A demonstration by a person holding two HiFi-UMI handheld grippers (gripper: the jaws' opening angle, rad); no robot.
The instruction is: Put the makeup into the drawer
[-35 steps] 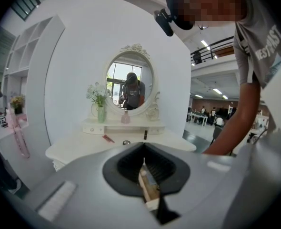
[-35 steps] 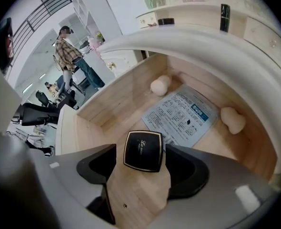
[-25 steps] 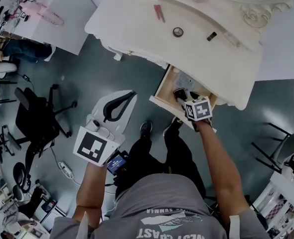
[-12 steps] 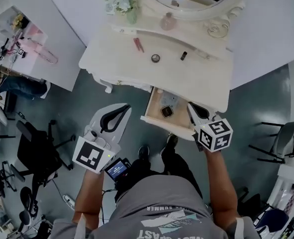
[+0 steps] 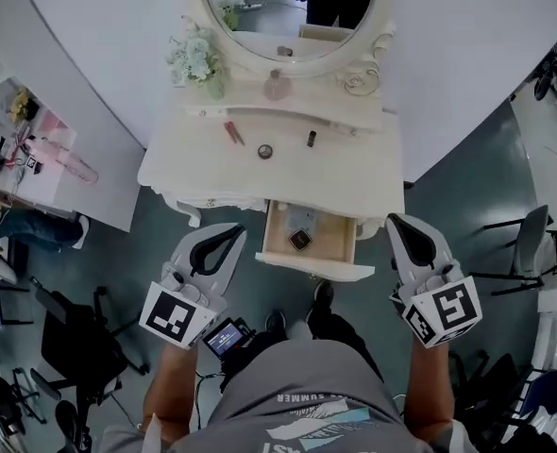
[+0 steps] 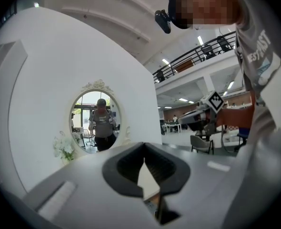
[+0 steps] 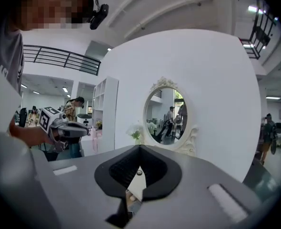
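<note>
The white dressing table has its drawer pulled open, and a dark square compact lies inside beside a pale flat item. On the tabletop lie a pink-red stick, a round compact and a dark lipstick. My left gripper hangs left of the drawer, shut and holding nothing. My right gripper is right of the drawer, shut and holding nothing too. Both gripper views look level at the oval mirror over shut jaw tips, the left gripper and the right gripper.
White flowers and a glass bottle stand on the shelf under the mirror. A white partition wall curves behind the table. Office chairs stand at the left and a grey chair at the right on the grey floor.
My right gripper left the dark compact in the drawer, closed and rose out to the drawer's right. The left gripper rose a little. The view pulled back from the table.
</note>
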